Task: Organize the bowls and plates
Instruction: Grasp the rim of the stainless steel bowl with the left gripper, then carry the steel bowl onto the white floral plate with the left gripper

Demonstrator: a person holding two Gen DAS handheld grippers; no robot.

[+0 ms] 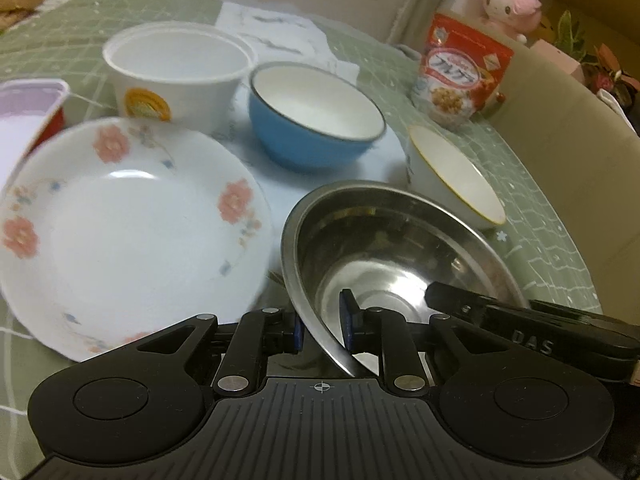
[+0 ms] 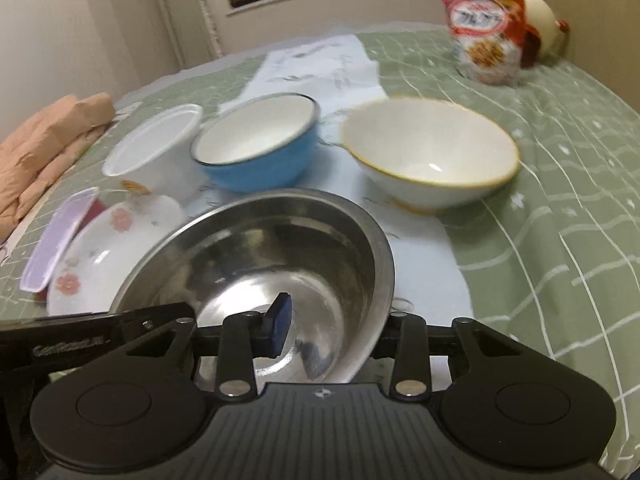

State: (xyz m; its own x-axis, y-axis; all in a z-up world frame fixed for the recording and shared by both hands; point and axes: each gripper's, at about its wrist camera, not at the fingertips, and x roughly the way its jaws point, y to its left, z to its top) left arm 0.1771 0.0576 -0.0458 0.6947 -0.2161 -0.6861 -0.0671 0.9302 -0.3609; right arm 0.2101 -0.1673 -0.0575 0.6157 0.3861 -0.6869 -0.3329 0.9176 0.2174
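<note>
A steel bowl is held by both grippers. My left gripper is shut on its near-left rim. My right gripper straddles its near-right rim, one finger inside and one outside, shut on it. A floral plate lies to the left of the steel bowl. Behind it stand a blue bowl, a gold-rimmed white bowl and a white paper bowl.
A red cup with a lilac lid stands at the left. A cereal bag stands at the back right. A white cloth lies on the green tablecloth. A tan cloth lies far left.
</note>
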